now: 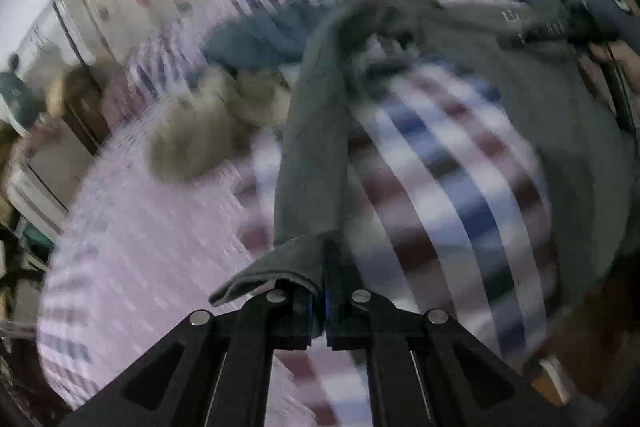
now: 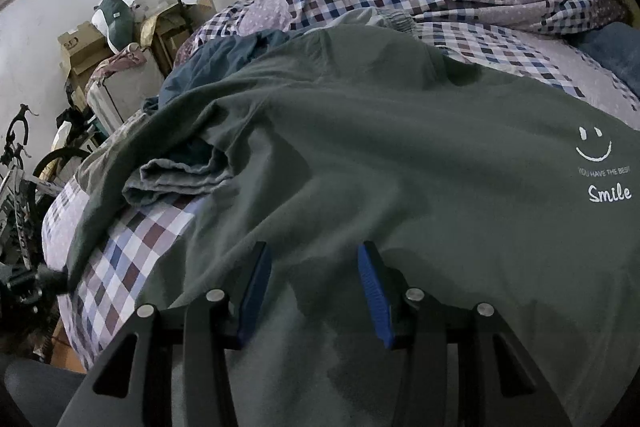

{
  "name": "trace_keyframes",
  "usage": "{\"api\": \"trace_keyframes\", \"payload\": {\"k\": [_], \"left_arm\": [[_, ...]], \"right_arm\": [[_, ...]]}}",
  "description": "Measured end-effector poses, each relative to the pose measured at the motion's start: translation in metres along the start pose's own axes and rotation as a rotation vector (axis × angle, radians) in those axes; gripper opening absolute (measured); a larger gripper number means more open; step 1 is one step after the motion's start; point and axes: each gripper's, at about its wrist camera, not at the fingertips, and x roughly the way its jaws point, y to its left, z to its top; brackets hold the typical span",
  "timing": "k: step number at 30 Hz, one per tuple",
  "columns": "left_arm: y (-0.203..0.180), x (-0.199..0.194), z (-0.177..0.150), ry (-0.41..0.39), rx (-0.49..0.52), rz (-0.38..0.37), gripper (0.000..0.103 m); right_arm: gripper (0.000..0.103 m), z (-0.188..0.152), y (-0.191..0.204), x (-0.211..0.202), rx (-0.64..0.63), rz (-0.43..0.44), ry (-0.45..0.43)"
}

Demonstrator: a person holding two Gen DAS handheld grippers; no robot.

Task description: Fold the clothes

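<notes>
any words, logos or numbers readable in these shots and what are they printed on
"Smile" – white script on the green t-shirt, under a drawn smiley face.
"YOU HAVE THE BEST" – small white capitals between the face and "Smile"; the last letters are faint.
Cardboard box: a dark mark, too small to read.
Left wrist view: pale marks on the shirt near the right gripper, too blurred to read.

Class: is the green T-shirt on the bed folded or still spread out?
Mostly spread: the green T-shirt lies open, print showing; left gripper lifts one edge.

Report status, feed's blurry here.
Left hand-held gripper shut on green shirt. Right hand-held gripper open over it. Grey cloth bunched alongside.
</notes>
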Motion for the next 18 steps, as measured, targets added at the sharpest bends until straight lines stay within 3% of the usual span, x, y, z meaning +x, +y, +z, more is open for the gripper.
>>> {"api": "trace_keyframes", "payload": {"k": [3,6,11,14,18], "left_arm": [[0.013,-0.006,-0.011,-0.02,-0.178,-0.062,0.004],[0.017,-0.01,-0.017,-0.014,-0.253,-0.087,0.008],[0.029,-0.018,-0.029,0.009,-0.335,-0.135,0.034],[0.045,-0.029,-0.04,-0.026,-0.451,-0.184,0.046],[0.074,-0.028,-0.048,-0.057,-0.679,-0.319,0.05]], "right_arm": [[0.049,-0.001,0.001,0.001,-0.009,-0.007,-0.001],[0.049,-0.002,0.002,0.001,-0.015,-0.011,-0.001],[0.049,-0.002,0.001,0.0,-0.016,-0.009,-0.002],[0.049,-0.003,0.002,0.0,-0.016,-0.008,-0.002],[0.049,-0.003,0.003,0.0,-0.019,-0.011,-0.003]]}}
